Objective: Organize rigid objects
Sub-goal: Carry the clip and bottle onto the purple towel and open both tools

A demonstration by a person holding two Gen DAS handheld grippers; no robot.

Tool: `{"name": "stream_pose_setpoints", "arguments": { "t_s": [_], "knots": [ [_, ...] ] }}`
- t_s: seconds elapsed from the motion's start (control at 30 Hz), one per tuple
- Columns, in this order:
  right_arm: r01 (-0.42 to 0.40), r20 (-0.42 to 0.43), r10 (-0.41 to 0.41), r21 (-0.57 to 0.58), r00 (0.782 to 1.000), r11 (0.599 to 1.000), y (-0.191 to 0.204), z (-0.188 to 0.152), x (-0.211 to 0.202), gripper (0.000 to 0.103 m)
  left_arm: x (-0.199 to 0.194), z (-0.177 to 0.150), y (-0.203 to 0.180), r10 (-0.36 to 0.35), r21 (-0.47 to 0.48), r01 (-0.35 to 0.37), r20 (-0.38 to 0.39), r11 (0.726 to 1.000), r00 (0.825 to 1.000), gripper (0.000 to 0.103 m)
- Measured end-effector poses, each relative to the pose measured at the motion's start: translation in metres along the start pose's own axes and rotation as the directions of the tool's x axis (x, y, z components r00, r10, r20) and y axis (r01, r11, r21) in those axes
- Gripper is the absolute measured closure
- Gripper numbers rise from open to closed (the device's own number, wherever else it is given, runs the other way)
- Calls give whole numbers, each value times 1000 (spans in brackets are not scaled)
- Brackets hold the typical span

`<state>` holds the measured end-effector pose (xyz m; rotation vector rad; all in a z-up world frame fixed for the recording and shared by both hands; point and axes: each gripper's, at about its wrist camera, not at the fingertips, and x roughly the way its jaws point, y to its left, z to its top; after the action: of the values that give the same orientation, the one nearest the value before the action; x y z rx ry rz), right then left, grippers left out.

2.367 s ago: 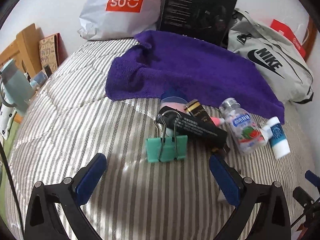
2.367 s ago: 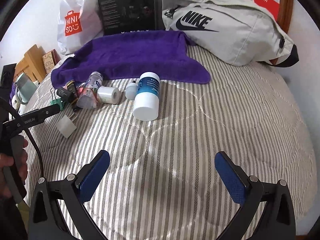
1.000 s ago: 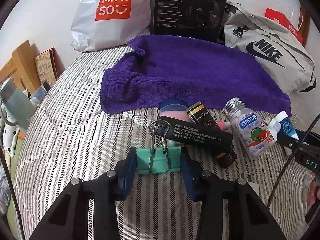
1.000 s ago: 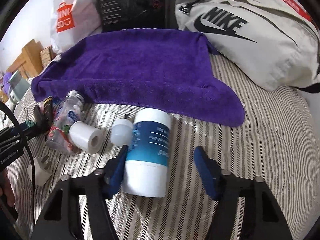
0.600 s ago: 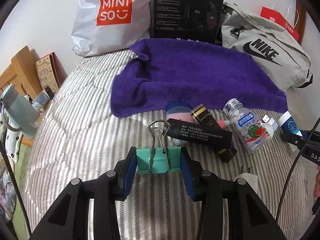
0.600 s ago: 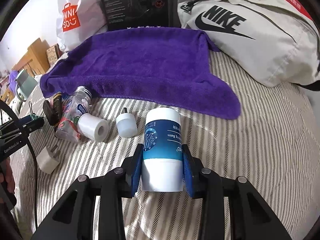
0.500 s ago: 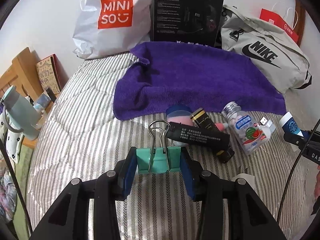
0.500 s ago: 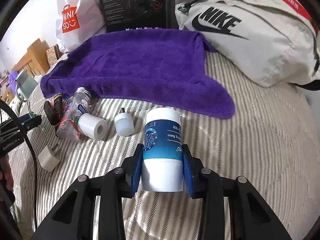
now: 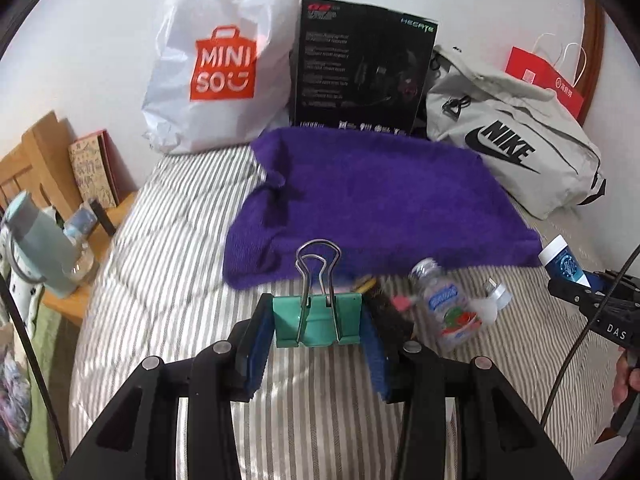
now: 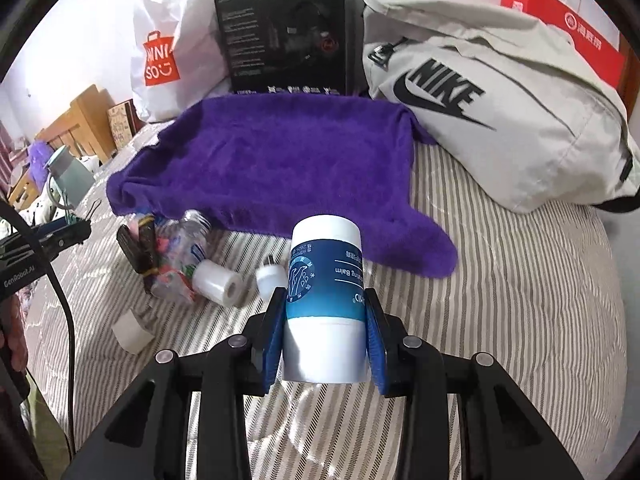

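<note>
My left gripper (image 9: 318, 326) is shut on a green binder clip (image 9: 318, 320) and holds it above the striped bed, short of the purple towel (image 9: 380, 200). My right gripper (image 10: 325, 328) is shut on a white and blue balm jar (image 10: 325, 284), lifted off the bed near the towel's (image 10: 280, 160) front edge. On the bed lie a clear candy bottle (image 9: 450, 304), a black tube (image 10: 136, 248), a white tape roll (image 10: 218, 282), a small white plug (image 10: 268, 278) and a white adapter (image 10: 130, 330).
A Miniso bag (image 9: 224, 68), a black box (image 9: 364, 68), a grey Nike bag (image 9: 512, 152) and a red bag (image 9: 544, 84) line the wall behind the towel. A wooden nightstand with a teal bottle (image 9: 36, 240) stands left of the bed.
Both grippers closed on their objects about a second ago and have since lifted: the binder clip and the balm jar have risen off the bed and moved toward the towel.
</note>
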<state>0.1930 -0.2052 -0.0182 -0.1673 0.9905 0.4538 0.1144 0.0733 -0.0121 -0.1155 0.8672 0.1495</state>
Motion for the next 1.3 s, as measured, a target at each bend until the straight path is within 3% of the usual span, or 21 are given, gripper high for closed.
{"name": "stream_pose_setpoints", "arguments": {
  "t_s": [0.47, 0.53, 0.67, 0.87, 1.1, 1.3],
  "knots": [
    [1, 46, -2, 20, 999, 1000, -3, 56, 2, 67, 31, 63, -16, -46, 61, 45, 15, 997, 999, 63],
    [35, 47, -35, 3, 998, 999, -2, 65, 11, 67, 39, 68, -16, -48, 61, 47, 8, 997, 999, 63],
    [-27, 34, 26, 24, 999, 999, -8, 81, 30, 67, 61, 79, -15, -50, 57, 50, -9, 997, 999, 63],
    [-36, 9, 36, 26, 999, 999, -10, 105, 68, 67, 105, 98, -15, -58, 51, 60, -46, 997, 997, 63],
    [-8, -39, 8, 22, 999, 1000, -15, 121, 114, 67, 156, 113, -21, -74, 58, 80, -99, 995, 992, 63],
    [20, -74, -20, -1, 997, 1000, -14, 122, 135, 67, 172, 115, -27, -68, 71, 78, -131, 994, 989, 63]
  ]
}}
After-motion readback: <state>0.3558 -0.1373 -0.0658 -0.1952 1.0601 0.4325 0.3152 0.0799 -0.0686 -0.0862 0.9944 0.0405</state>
